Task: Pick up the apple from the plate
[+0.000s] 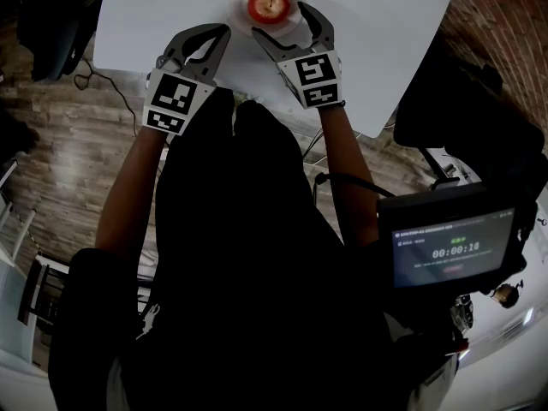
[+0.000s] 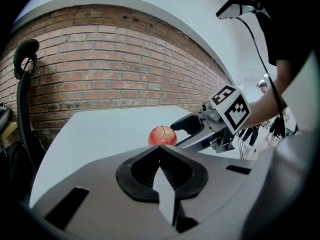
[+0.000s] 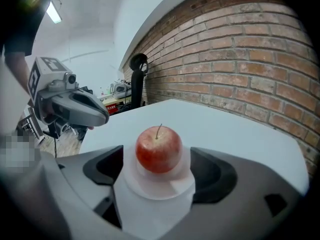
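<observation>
A red apple (image 1: 268, 5) sits upright on a small white plate (image 1: 295, 22) near the far edge of the white table (image 1: 154, 15). My right gripper (image 1: 291, 26) is open, its two jaws reaching either side of the plate just short of the apple. In the right gripper view the apple (image 3: 159, 149) stands on the plate (image 3: 160, 189) between the dark pads (image 3: 215, 176), which do not touch it. My left gripper (image 1: 221, 32) hovers to the left of the plate, shut and empty; its tips meet in the left gripper view (image 2: 161, 149), with the apple (image 2: 162, 135) beyond.
A brick wall (image 3: 240, 79) runs behind the table. A black chair (image 2: 22, 99) stands by the table's left side. Wooden floor (image 1: 60, 169) lies below the table's near edge. A screen device (image 1: 449, 247) hangs at the right of the head view.
</observation>
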